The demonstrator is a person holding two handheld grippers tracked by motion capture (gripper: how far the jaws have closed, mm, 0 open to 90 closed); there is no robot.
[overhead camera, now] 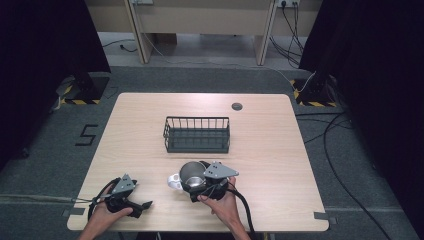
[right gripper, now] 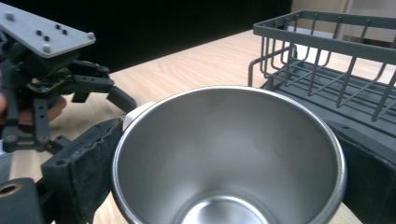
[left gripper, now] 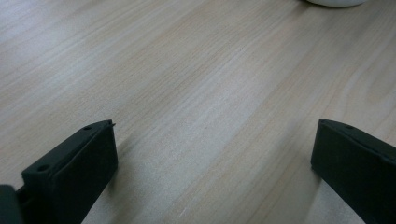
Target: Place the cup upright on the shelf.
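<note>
A person is standing at the near edge of a light wooden table (overhead camera: 260, 130), holding one gripper in each hand. The right gripper (overhead camera: 192, 184), low and just right of centre in the high view, is clamping a steel cup (overhead camera: 191, 173); in the right gripper view its two black jaws are pressing against the cup's (right gripper: 229, 154) outer wall on either side, with the open mouth facing the camera and the shiny inside bottom showing at the lower edge. A white handle (overhead camera: 174, 181) is sticking out from the cup's left side. The right hand (overhead camera: 225, 202) is gripping the tool from below. The left gripper (overhead camera: 144, 205) is lying low over the table in the lower left of the high view, held by the left hand (overhead camera: 106, 214); in the left gripper view its jaws are standing wide apart with bare wood grain between them. A dark wire basket (overhead camera: 197, 134) is sitting in the middle of the table, just above the cup in the frame and apart from it. A small dark round cap (overhead camera: 237, 106) is sitting near the table's far edge.
</note>
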